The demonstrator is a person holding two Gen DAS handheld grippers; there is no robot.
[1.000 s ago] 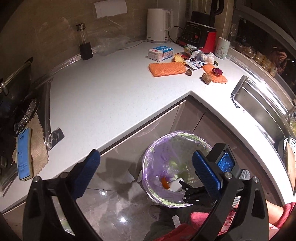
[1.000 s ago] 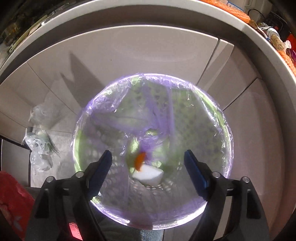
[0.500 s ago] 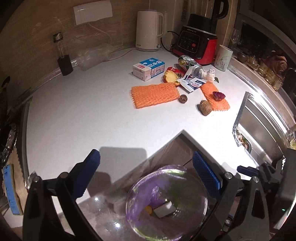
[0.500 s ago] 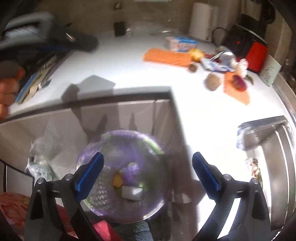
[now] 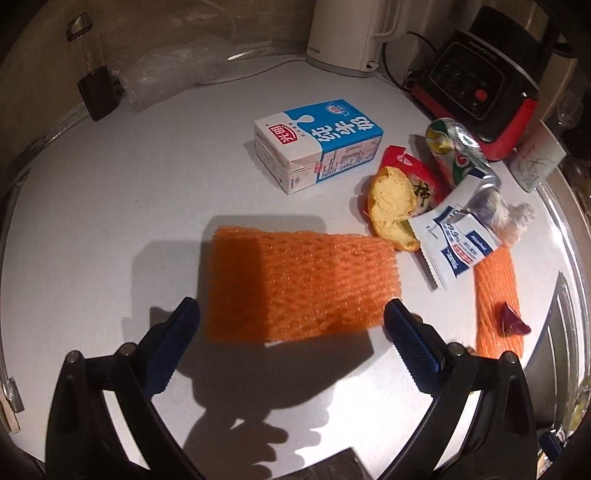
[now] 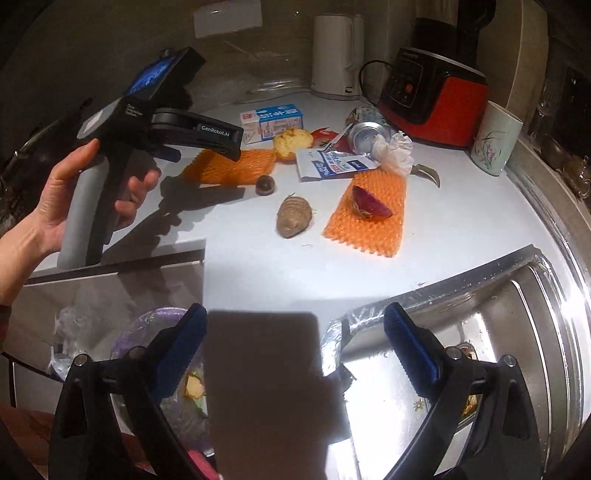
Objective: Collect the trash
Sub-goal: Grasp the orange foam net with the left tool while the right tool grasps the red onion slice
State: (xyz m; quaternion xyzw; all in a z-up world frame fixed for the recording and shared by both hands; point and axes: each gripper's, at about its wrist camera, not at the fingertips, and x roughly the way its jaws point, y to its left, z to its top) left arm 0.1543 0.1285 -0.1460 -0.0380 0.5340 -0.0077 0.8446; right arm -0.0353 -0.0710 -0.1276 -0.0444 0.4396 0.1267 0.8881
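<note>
Trash lies on the white counter (image 5: 92,221): an orange foam net (image 5: 299,284), a blue-and-white milk carton (image 5: 317,140), a fruit peel (image 5: 391,206), a white sachet (image 5: 454,243), a crushed can (image 5: 458,151) and a second orange net (image 5: 496,295). My left gripper (image 5: 291,339) is open, just in front of the first net, its fingers wider than the net. My right gripper (image 6: 295,350) is open and empty above the counter corner. The bin with a purple liner (image 6: 147,332) sits on the floor below it.
A white kettle (image 5: 343,33), a red and black blender base (image 5: 476,81) and a cup (image 6: 495,140) stand at the back. The steel sink (image 6: 498,332) is at the right. A brown tuber (image 6: 293,219), a chestnut (image 6: 265,184) and an onion piece (image 6: 369,206) lie on the counter.
Both grippers rose from over the bin to the counter. The left one moved forward to the orange net. The right one now looks across the counter corner and sink.
</note>
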